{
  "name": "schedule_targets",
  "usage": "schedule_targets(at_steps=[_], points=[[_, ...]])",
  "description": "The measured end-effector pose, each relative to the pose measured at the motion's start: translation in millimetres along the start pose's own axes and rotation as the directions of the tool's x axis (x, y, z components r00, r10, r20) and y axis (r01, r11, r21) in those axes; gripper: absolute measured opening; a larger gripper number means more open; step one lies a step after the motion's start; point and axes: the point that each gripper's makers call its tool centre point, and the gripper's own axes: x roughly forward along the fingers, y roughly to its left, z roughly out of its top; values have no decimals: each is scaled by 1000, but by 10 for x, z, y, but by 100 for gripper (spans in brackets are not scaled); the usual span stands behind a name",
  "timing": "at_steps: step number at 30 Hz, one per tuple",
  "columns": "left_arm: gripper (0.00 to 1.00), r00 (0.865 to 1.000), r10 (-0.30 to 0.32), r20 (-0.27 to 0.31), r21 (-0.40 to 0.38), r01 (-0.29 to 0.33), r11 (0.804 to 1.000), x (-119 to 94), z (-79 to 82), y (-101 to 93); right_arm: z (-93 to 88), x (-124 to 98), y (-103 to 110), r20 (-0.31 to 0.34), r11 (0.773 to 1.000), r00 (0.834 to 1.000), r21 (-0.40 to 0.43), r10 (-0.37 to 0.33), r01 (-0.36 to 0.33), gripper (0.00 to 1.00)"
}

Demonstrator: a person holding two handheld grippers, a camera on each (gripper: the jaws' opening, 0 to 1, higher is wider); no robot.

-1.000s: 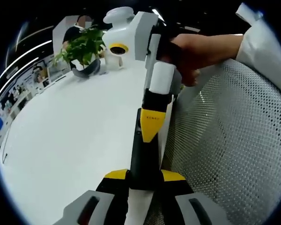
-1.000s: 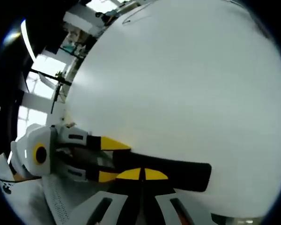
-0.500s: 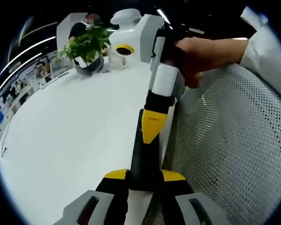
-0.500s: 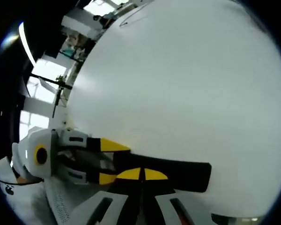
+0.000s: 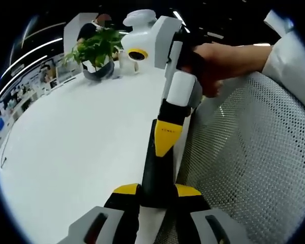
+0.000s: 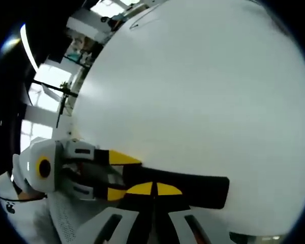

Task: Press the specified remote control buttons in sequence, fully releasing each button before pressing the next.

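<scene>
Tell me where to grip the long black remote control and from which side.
Take the long black remote control by its narrow end, across its width, coming lengthwise from the white table's edge, as the left gripper does; it is long and slim.

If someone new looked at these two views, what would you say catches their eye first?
Probably the long black remote, held at one end by the left gripper while the right gripper meets it from the far end, yellow tips touching it. It lies at the edge of the big white table, beside a white mesh chair back. A leafy potted plant stands at the table's far side.
</scene>
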Motion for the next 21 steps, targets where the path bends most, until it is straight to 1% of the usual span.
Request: schedule_targets(at_steps=[3,4,7,18,21], points=[[25,1000,-2,2,9,2,1000,0,2,1,0,5,13,-4,999,1000,-39,-13,13,0],[25,1000,1,3,27,-1,1000,1,-1,8,3,7,14,-2,999,1000,-46,-16,16,0],[24,1000,4,0,58,-4,998,4,-11,-1,1,4,1,-4,999,1000,-46,-16,16,0],[24,1000,3,3,55,-4,998,2,-12,2,-8,8,13,-9,998,1000,-60,-25,24,0],[24,1000,4,3,56,-4,998,4,-13,3,-6,6,8,-10,999,1000,-50,-21,20,0]])
